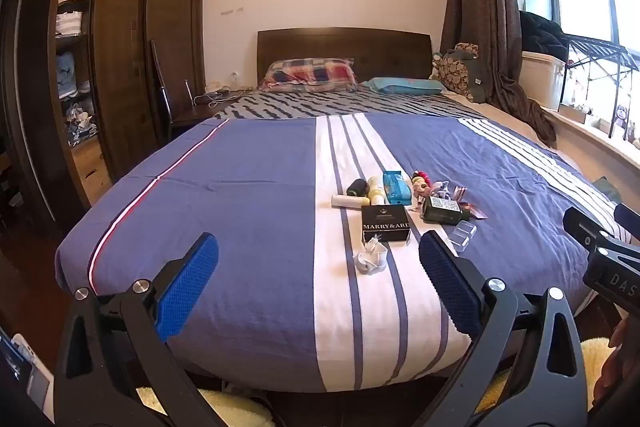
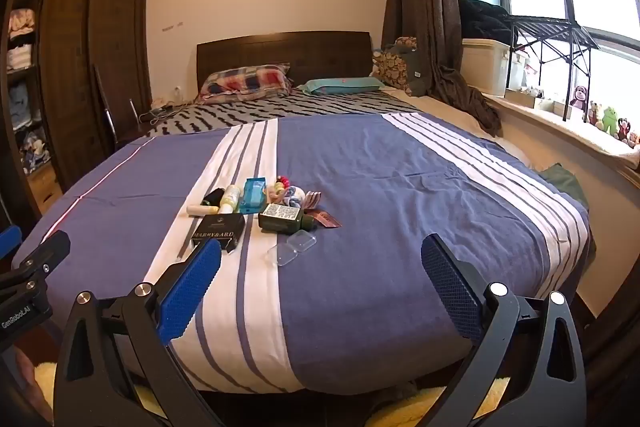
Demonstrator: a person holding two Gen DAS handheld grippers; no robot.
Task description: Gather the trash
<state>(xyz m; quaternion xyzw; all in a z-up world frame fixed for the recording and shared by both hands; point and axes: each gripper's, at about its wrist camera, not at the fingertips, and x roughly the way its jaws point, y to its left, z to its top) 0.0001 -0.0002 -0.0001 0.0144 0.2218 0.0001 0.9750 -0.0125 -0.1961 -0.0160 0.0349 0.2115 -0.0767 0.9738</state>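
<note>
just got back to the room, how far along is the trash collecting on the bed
Nothing looks collected yet. The crumpled white wrapper, black box, clear plastic case and green bottle all lie on the bedspread. Nothing is in hand: the left gripper and right gripper are both open and empty, short of the pile. No bin is visible.

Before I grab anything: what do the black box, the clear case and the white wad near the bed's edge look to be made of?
Black box: likely printed cardboard, matte, with sharp folded edges and white lettering.
Clear case: seemingly hard plastic, glossy; the bedspread shows through it.
White wad: crumpled tissue or thin paper, by its soft irregular folds; I can't tell which.
</note>
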